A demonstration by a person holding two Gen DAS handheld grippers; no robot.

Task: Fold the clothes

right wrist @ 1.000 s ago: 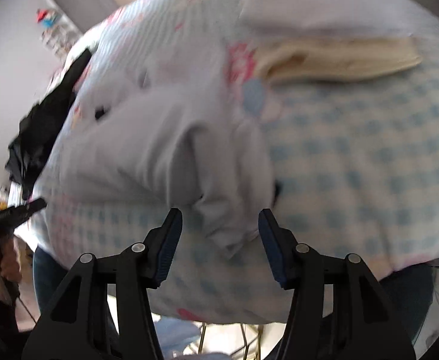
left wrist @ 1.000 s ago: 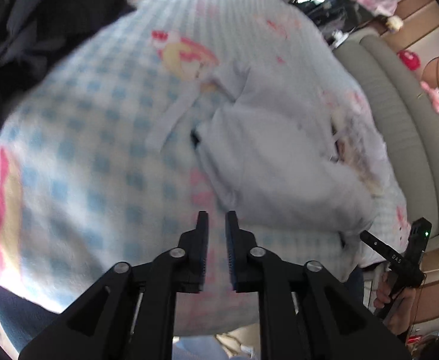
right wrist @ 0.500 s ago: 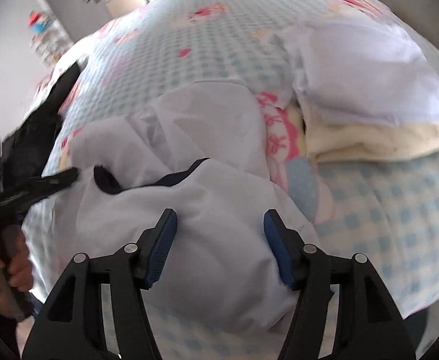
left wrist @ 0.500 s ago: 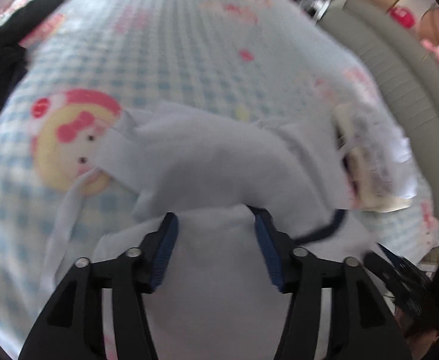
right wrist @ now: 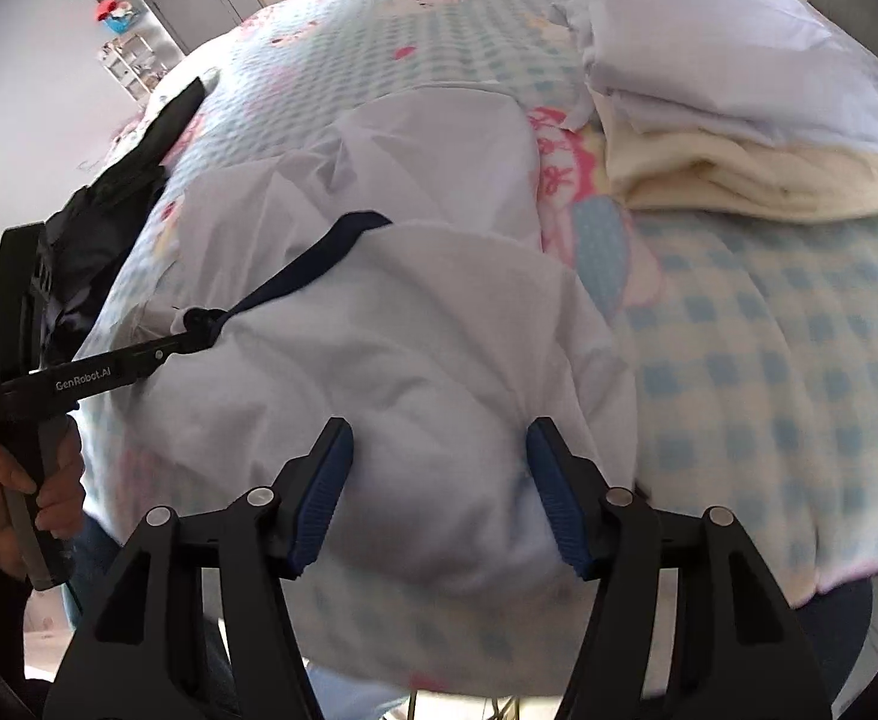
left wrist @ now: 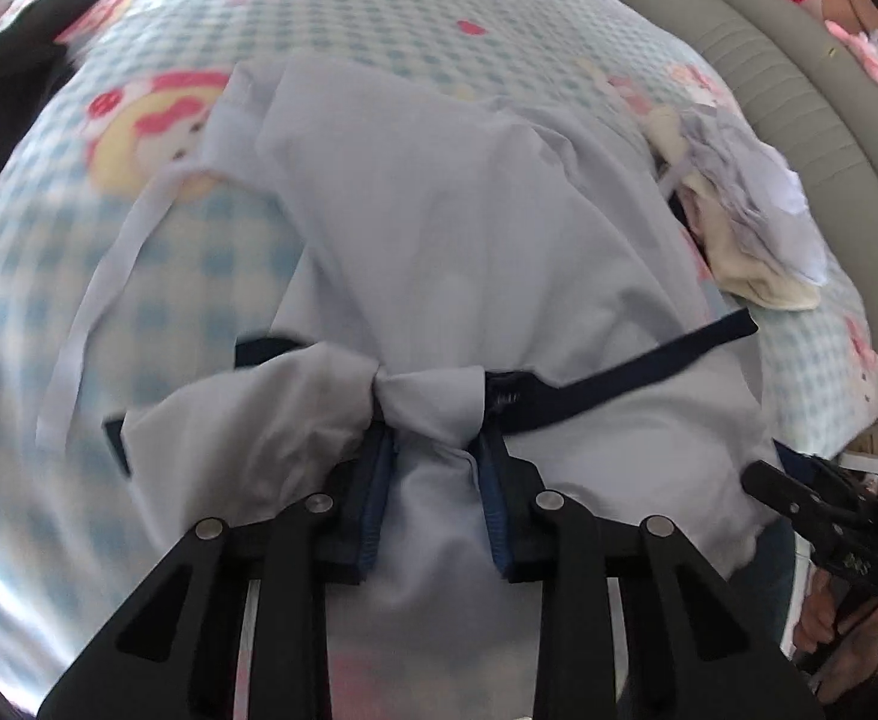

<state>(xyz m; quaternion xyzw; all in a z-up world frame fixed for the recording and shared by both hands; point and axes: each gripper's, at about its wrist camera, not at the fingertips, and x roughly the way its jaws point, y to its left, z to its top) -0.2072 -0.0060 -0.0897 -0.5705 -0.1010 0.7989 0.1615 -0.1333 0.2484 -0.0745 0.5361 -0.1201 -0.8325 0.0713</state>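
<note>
A pale blue garment with a dark blue strap lies crumpled on the checked bed cover, near its front edge. My left gripper is closing and has a cinched bunch of this cloth pinched between its pads. The right wrist view shows the same gripper at the garment's left side, where the strap begins. My right gripper stands wide over a rounded mound of the garment. The cloth fills the gap and touches both pads.
A folded stack, white on cream, sits on the bed to the right of the garment. Black clothing lies at the far left. A grey padded headboard borders the bed. A hand holds the left gripper's handle.
The left gripper swept from the bare bed cover onto the garment, opened wide over it, then closed on a bunch of cloth. The right gripper stayed astride the cloth, its jaws slightly wider.
</note>
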